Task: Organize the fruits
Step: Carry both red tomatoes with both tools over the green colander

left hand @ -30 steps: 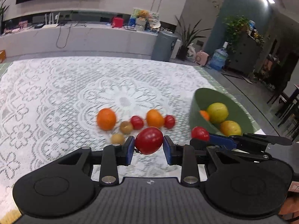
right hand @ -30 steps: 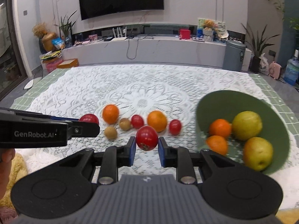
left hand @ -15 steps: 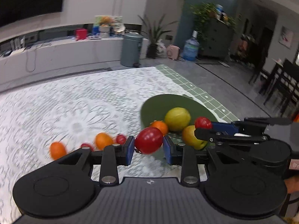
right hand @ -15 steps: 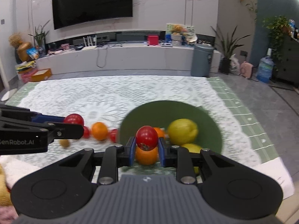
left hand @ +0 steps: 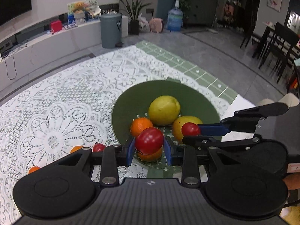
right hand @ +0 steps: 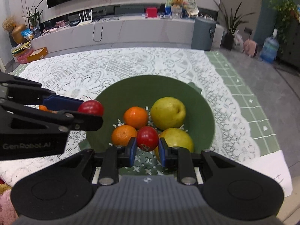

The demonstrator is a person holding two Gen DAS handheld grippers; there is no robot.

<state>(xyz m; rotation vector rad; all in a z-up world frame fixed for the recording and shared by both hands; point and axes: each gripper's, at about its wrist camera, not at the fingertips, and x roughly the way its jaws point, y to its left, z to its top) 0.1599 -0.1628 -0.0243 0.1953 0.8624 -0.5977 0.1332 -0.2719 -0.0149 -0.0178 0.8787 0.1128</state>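
Note:
My left gripper [left hand: 149, 146] is shut on a large red tomato [left hand: 149, 140], held over the near rim of the green bowl [left hand: 131, 101]. My right gripper [right hand: 147, 144] is shut on a smaller red tomato [right hand: 147, 138] above the same green bowl [right hand: 202, 103]. Each gripper shows in the other's view: the right gripper [left hand: 191, 130] with its tomato at the right, the left gripper [right hand: 91, 110] with its tomato at the left. Inside the bowl lie two oranges [right hand: 136, 117] and two yellow-green pears [right hand: 168, 113].
A white lace cloth [left hand: 56, 101] covers the table. Loose on it to the left are a small red tomato [left hand: 99, 147] and two oranges [left hand: 76, 148], partly hidden by my left gripper's body. The table's green-tiled edge [right hand: 243, 86] runs along the right.
Both grippers carried their tomatoes rightward from the row of loose fruit to over the green bowl. The bowl now fills the middle of both views and the loose fruit has slid off left.

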